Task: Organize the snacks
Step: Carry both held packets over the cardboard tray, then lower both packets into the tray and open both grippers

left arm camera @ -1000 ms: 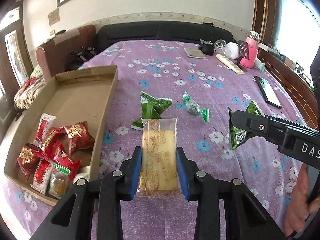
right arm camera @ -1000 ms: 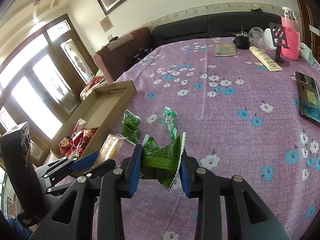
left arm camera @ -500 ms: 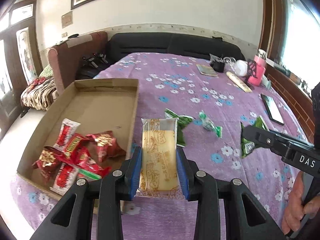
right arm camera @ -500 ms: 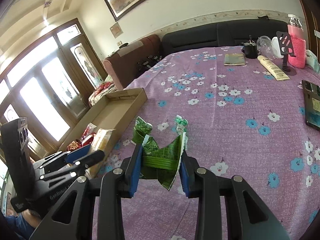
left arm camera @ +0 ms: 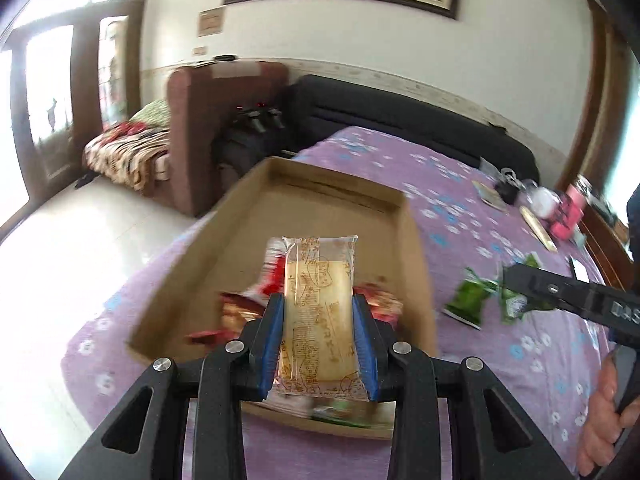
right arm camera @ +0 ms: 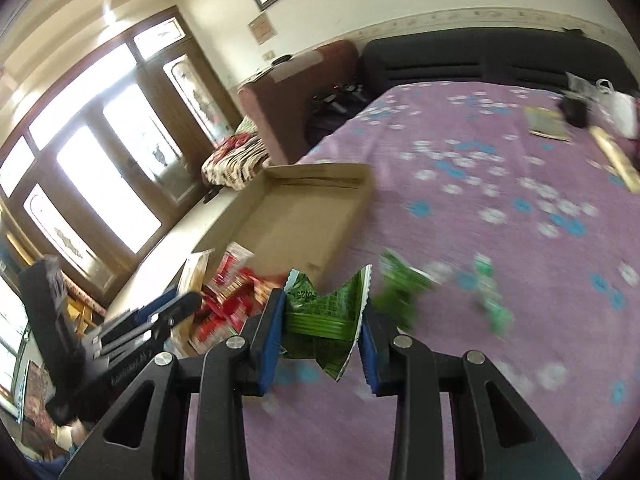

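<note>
Nearest to us in the left wrist view, our left gripper (left arm camera: 319,334) is clamped on the yellow cake packet (left arm camera: 318,312), its blue pads pressing the two long edges so the packet's long axis runs straight ahead, up the middle of the frame. Just past and under it, low centre, lies the cardboard tray (left arm camera: 414,240), with the red snack packets (left arm camera: 240,312) heaped at its near end and bare cardboard filling the far end toward the upper middle; we judge the packet to be hanging over that near heap, so the coming release turns on this: the tray sits directly below and ahead of the left gripper, long side in line with the packet. In the right wrist view, our right gripper (right arm camera: 322,326) grips a crumpled green packet (right arm camera: 326,316) at bottom centre, and from there the tray (right arm camera: 348,220) lies up and to the left, its near wall between us and the red packets (right arm camera: 228,300). So the left hand is the nearer one to the tray, and we expect it to drop first. Farther right on the purple flowered cloth (right arm camera: 500,160), loose green packets (right arm camera: 404,292) are blurred, and the black sofa (right arm camera: 480,64) closes the top of the frame
</note>
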The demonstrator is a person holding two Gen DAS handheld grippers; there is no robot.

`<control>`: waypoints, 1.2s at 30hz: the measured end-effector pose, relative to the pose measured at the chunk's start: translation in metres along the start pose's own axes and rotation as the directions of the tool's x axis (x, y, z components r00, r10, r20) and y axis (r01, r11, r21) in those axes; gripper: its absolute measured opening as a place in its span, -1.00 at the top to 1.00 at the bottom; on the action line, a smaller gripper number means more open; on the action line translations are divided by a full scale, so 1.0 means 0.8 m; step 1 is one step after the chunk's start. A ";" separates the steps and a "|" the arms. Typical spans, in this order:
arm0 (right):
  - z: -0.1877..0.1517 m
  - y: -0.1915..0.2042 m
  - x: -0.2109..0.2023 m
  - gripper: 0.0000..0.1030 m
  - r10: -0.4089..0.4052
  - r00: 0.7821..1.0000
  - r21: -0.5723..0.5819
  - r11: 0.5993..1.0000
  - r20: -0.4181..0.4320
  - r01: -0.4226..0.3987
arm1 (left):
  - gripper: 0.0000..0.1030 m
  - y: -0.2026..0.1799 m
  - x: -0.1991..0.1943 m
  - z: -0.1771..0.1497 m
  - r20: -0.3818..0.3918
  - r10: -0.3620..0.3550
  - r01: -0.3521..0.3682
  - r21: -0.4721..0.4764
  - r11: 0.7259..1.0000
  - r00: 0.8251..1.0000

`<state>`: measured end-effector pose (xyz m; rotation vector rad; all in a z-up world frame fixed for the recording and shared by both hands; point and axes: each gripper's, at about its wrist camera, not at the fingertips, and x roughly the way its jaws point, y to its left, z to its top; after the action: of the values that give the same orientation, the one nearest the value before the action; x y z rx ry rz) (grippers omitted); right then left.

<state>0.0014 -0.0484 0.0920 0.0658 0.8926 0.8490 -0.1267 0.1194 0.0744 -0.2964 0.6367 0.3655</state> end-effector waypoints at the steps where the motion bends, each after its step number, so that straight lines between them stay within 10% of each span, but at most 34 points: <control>1: 0.005 0.008 0.013 0.36 0.006 1.000 0.003 1.000 -0.006 -0.006 | 0.32 0.010 0.001 0.001 0.003 0.012 -0.012 -0.014 1.000 1.000; 10: 0.044 0.055 0.109 0.36 0.005 1.000 0.019 1.000 0.000 -0.005 | 0.32 0.058 0.016 0.008 -0.002 0.082 -0.082 -0.045 0.996 0.997; 36: 0.003 0.051 0.086 0.35 0.035 0.994 -0.071 0.997 0.101 -0.028 | 0.31 0.019 0.028 0.009 -0.024 0.163 -0.160 0.083 0.984 0.986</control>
<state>0.0007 0.0265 0.0643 0.0625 0.7668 0.8978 -0.1126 0.1414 0.0633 -0.1734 0.7061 0.4902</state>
